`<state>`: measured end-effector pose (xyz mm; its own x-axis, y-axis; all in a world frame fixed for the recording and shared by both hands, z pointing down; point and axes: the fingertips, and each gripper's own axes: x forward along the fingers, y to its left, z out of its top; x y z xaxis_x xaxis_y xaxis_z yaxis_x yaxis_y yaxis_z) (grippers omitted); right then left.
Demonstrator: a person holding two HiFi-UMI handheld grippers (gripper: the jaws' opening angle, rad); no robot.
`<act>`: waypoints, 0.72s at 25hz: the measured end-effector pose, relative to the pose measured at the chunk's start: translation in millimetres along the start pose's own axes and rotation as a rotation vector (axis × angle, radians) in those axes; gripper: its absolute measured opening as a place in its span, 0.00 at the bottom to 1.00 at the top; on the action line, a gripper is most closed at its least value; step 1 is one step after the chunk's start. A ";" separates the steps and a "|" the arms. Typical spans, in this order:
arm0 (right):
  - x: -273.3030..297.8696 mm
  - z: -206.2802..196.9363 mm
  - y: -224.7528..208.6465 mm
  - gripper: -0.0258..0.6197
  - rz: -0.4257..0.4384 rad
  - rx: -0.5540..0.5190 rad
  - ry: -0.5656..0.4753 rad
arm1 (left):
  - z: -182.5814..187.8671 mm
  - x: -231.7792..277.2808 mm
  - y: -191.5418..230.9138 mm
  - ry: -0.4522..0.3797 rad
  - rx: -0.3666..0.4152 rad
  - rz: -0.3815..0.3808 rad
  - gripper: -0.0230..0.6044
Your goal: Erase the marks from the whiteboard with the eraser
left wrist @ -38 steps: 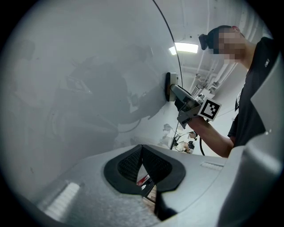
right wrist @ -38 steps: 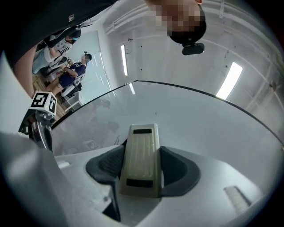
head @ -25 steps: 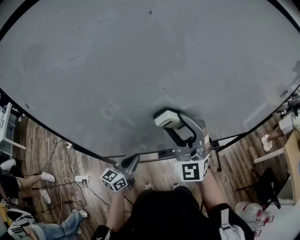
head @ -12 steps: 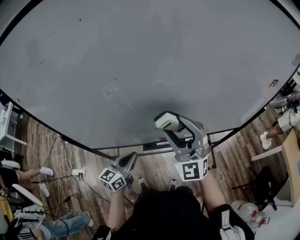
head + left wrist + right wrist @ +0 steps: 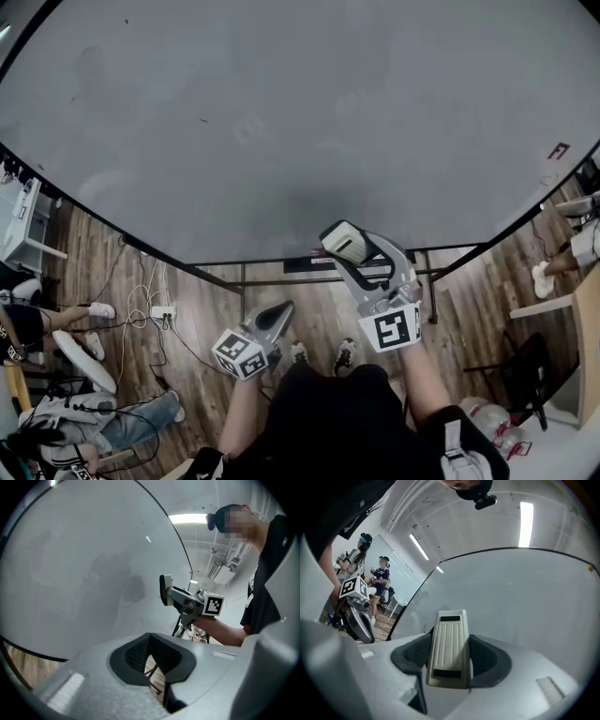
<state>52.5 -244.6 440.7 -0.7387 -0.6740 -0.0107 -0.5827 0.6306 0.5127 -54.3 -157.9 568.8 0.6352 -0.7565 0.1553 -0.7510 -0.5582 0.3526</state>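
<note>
Facing a wide whiteboard, the left gripper hangs low with jaws pressed together on nothing, while farther out the right gripper clamps the cream eraser between its jaws, near the board's lower edge.

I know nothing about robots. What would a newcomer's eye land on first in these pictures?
The huge grey-white whiteboard fills the upper head view, with only faint marks showing. Near its lower edge the right gripper clamps a cream eraser between its jaws. The left gripper hangs lower, jaws together on nothing, above the wooden floor.
</note>
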 end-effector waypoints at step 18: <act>-37.4 -20.9 172.5 0.44 0.248 0.320 0.140 | 2.7 -104.9 13.9 -0.035 0.020 -0.068 0.05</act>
<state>-13.3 -118.7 547.5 -0.8293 -0.5191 0.2070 -0.4856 0.8527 0.1925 -131.8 -87.2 554.9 0.6788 -0.7276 0.0992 -0.7098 -0.6154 0.3429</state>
